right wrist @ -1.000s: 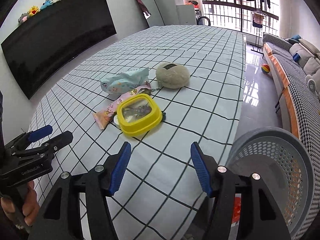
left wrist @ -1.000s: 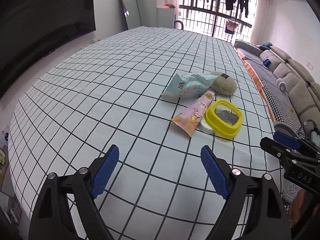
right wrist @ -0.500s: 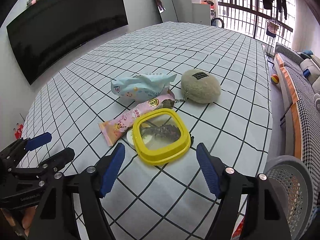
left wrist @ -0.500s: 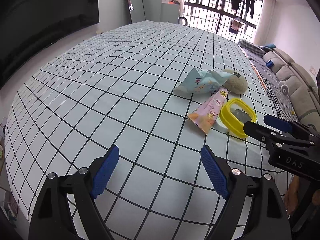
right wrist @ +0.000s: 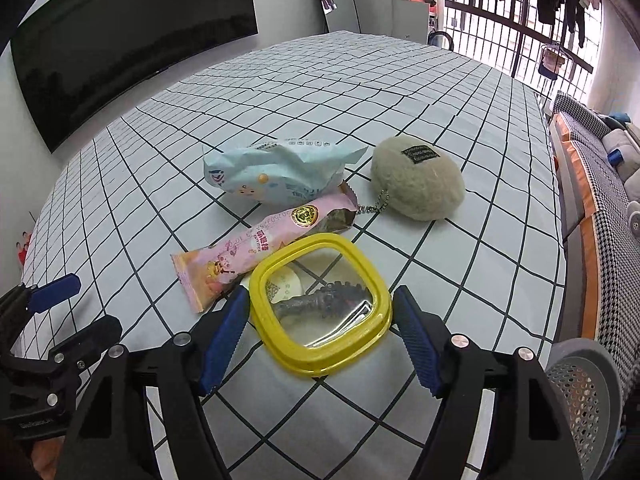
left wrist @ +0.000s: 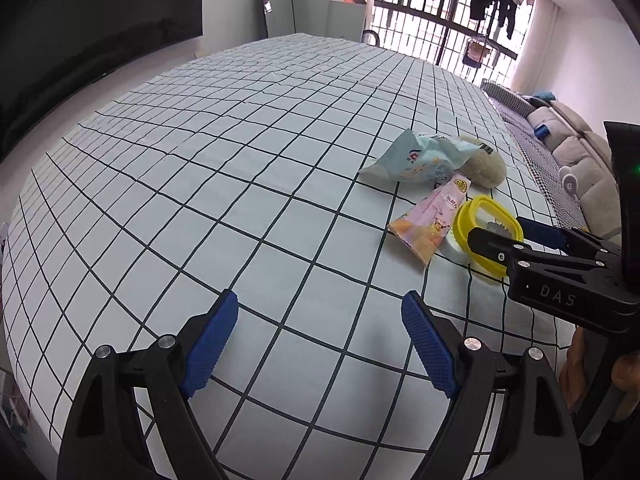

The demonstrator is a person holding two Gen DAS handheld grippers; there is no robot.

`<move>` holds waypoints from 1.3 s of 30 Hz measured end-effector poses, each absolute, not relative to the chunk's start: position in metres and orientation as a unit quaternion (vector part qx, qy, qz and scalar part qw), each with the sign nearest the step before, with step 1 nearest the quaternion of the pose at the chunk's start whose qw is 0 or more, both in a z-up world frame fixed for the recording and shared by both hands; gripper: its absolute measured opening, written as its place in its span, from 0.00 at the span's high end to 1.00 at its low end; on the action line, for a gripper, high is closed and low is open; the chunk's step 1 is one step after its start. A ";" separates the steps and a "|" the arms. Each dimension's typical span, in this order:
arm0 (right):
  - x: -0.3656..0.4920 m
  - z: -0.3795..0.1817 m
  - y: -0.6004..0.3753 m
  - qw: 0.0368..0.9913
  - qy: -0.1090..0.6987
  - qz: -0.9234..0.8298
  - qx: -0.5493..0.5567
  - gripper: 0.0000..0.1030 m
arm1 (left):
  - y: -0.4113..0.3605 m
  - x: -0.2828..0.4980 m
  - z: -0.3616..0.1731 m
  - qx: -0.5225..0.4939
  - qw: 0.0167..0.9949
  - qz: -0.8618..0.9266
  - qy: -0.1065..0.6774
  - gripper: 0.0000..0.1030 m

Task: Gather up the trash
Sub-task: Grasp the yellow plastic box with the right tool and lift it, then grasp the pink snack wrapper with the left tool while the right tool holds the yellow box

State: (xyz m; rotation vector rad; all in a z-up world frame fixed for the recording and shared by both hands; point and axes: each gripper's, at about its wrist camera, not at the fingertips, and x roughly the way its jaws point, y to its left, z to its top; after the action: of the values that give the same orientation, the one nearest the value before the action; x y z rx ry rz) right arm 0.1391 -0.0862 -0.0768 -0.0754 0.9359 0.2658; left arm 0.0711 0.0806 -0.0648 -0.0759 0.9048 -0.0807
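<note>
Setting: a table under a pale blue cloth with a black grid (right wrist: 500,216); the litter lies in one cluster near its right edge.
Right gripper (right wrist: 320,334): black with blue ribbed pads, spread wide and holding nothing. It straddles the near end of a shallow yellow-rimmed, rounded-square plastic container (right wrist: 320,304), a pad just off each side and neither pressing. This looks like lining up for a grip across the rim.
Left gripper (left wrist: 320,344): open equally wide and empty, over bare cloth well left of the cluster, apparently waiting its turn.
Yellow container contents: through the clear centre, a dark crumpled scrap and a round white piece; what they are is unclear.
Other trash: a long pink printed snack wrapper (right wrist: 256,252) touches the container's far-left rim; a crumpled light-blue wrapper (right wrist: 276,176) lies just behind it.
Probably not trash: a beige fuzzy oval pouch with a black label and bead chain (right wrist: 418,186), beside the wrappers.
Bin: a grey perforated plastic basket (right wrist: 580,392) stands off the table's right edge, near the right gripper; its inside is hidden.
</note>
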 end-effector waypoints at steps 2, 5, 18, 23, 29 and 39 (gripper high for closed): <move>0.139 -0.077 -0.086 0.884 0.449 0.127 -0.041 0.31 | 0.081 0.071 -0.065 -0.037 0.898 -0.039 0.437 0.20; 0.138 -0.077 -0.083 0.885 0.445 0.126 -0.051 0.32 | 0.080 0.072 -0.066 -0.036 0.897 -0.040 0.438 0.20; 0.120 -0.059 -0.089 0.897 0.420 0.132 -0.033 0.35 | 0.074 0.075 -0.065 -0.034 0.894 -0.045 0.444 0.20; 0.106 -0.048 -0.104 0.903 0.413 0.117 -0.014 0.35 | 0.064 0.080 -0.060 -0.029 0.895 -0.061 0.440 0.20; 0.090 -0.040 -0.128 0.908 0.407 0.098 0.006 0.35 | 0.049 0.095 -0.050 -0.006 0.901 -0.073 0.427 0.20; 0.071 -0.037 -0.160 0.911 0.402 0.082 0.040 0.35 | 0.021 0.129 -0.052 0.035 0.895 -0.099 0.433 0.18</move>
State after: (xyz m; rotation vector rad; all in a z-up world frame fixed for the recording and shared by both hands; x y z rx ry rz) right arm 0.0708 -0.1598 -0.0369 0.0832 0.8284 0.1697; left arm 0.1291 0.0211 -0.0516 0.0721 0.8974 -0.2058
